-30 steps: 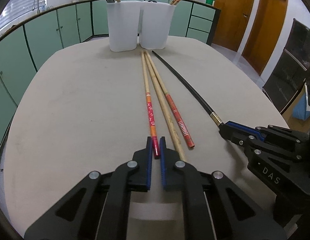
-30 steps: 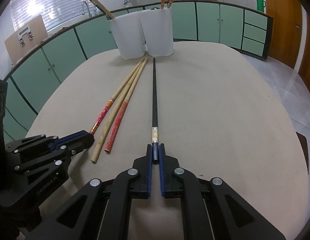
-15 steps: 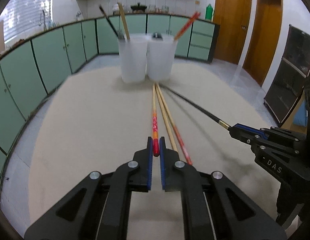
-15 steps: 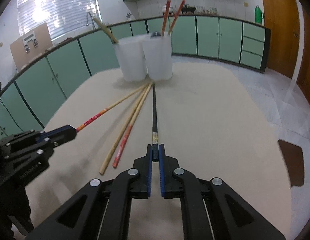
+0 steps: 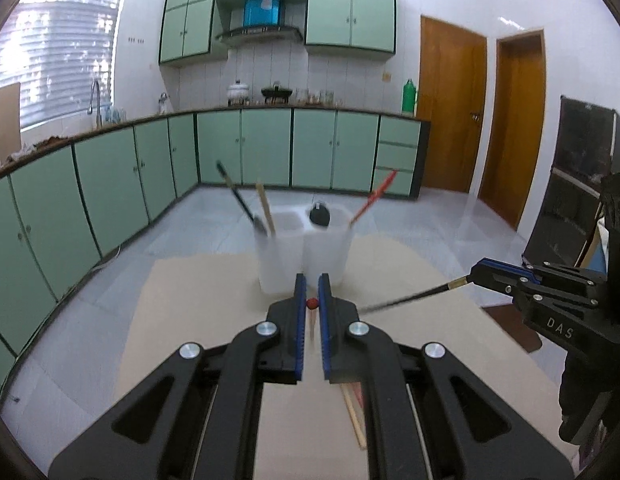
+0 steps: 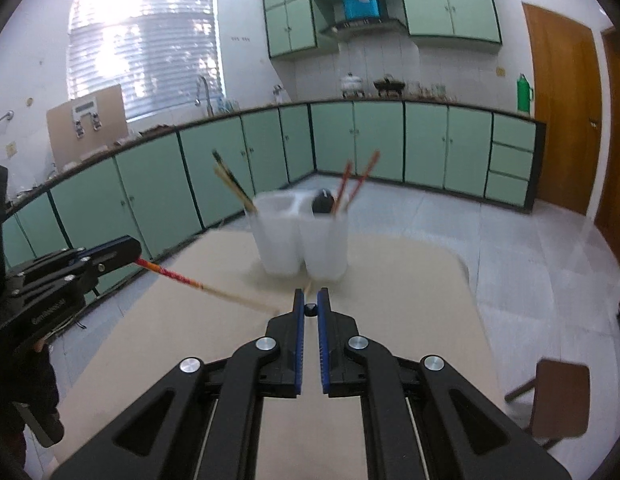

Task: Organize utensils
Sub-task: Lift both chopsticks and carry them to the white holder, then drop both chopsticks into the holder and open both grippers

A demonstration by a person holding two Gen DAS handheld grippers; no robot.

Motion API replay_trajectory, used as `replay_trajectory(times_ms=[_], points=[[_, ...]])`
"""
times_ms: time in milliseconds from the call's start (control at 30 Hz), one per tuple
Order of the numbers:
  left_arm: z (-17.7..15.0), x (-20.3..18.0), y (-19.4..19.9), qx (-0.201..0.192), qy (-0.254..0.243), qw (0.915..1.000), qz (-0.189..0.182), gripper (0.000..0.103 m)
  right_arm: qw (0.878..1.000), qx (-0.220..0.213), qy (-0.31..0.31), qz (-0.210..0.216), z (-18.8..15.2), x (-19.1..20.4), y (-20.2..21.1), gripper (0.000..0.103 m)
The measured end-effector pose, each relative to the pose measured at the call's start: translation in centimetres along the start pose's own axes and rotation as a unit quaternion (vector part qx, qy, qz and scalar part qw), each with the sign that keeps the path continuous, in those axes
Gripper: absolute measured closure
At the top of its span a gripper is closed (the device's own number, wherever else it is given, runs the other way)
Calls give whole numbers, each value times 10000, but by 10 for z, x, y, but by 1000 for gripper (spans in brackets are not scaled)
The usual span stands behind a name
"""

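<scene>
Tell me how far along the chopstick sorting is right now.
Partly done: several chopsticks already stand in the white holder. In hand: the left gripper is shut on a red chopstick, the right gripper on a black chopstick, both off the table. Left: two sticks on the table.

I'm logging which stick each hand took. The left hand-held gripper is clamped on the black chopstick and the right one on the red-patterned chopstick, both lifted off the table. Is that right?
Not quite: the sticks are swapped. The left hand-held gripper is shut on the red-patterned chopstick, as the right wrist view shows, and the right hand-held gripper on the black chopstick, as the left wrist view shows. Both are lifted off the table.
</scene>
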State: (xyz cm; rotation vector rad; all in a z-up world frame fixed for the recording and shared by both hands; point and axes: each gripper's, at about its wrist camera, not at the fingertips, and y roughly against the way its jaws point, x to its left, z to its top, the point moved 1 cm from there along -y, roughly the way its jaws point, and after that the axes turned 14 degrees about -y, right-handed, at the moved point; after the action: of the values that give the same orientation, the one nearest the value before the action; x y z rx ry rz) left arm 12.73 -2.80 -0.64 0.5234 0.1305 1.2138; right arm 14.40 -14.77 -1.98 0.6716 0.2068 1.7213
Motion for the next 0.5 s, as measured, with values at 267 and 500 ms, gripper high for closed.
replay_trajectory(times_ms=[267, 500], points=[[27, 11, -12, -145, 31, 9996, -241, 98, 9993, -39, 337, 138, 42, 12, -7, 97], [49, 19, -16, -305, 51, 9988, -384, 98, 9987, -114, 421, 263, 76, 19, -12, 97]])
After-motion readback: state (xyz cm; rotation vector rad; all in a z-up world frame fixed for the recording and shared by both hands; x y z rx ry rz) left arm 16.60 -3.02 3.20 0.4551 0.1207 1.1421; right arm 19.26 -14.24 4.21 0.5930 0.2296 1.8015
